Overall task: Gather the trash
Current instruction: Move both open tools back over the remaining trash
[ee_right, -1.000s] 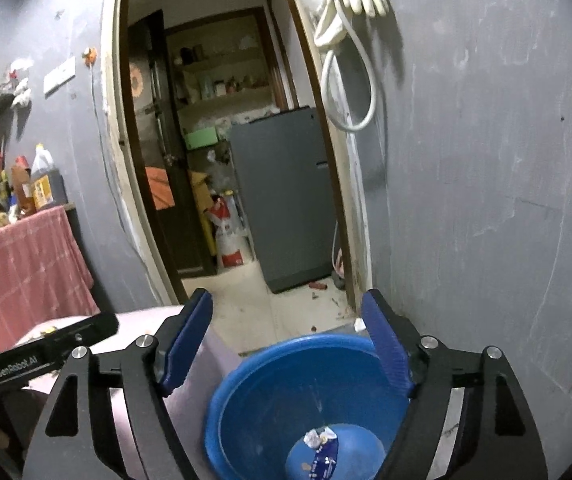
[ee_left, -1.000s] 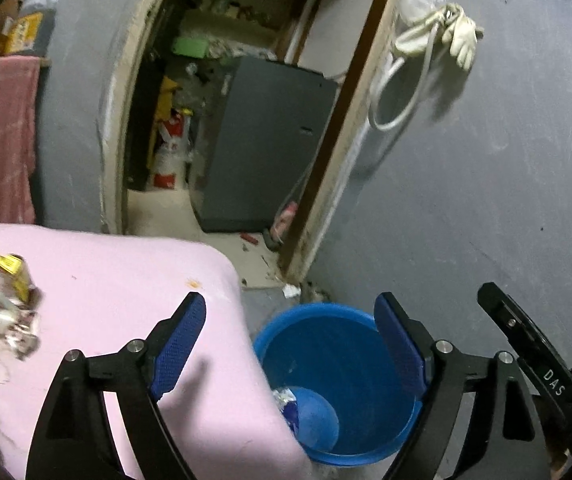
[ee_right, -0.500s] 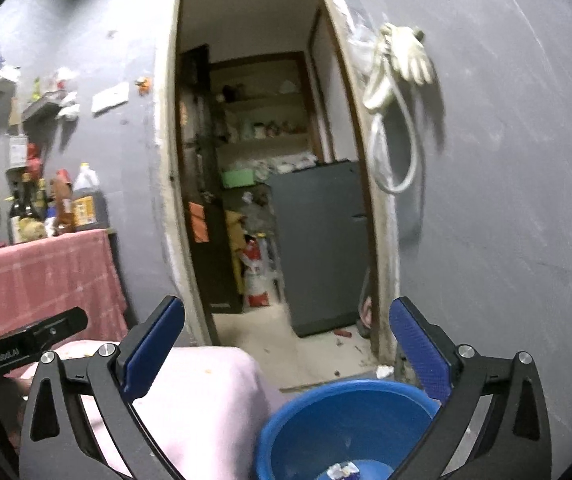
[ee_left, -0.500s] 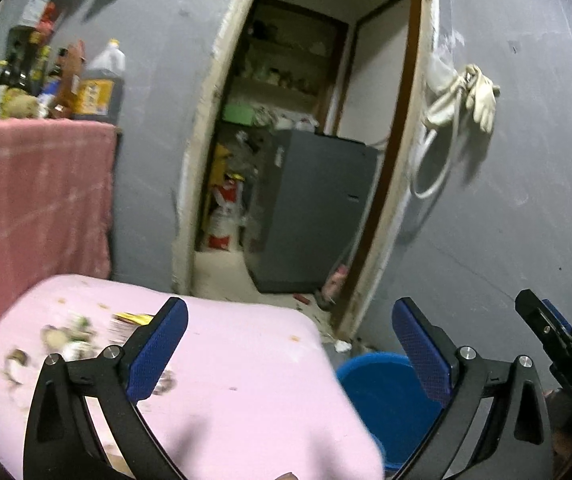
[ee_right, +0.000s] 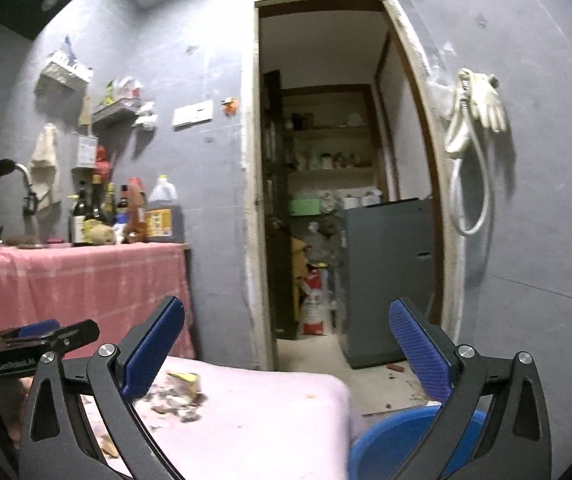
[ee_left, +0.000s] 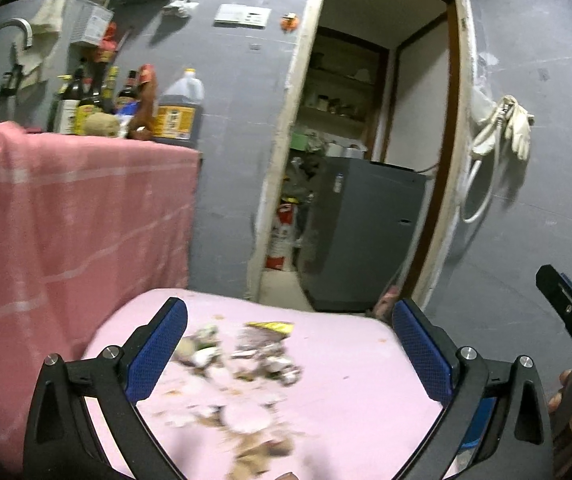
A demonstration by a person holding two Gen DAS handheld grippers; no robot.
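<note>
Both jaws spread wide and empty, left gripper [ee_left: 286,354], right gripper [ee_right: 284,350]; trash [ee_left: 246,350] heaped near left on pink table [ee_left: 366,380], judged light, crumbly, best pinched by yellow wrapper [ee_left: 270,326]

Both wrist views face doorway [ee_left: 370,152] – share pink table [ee_right: 270,420]

Open air above littered table [ee_left: 350,380]
</note>
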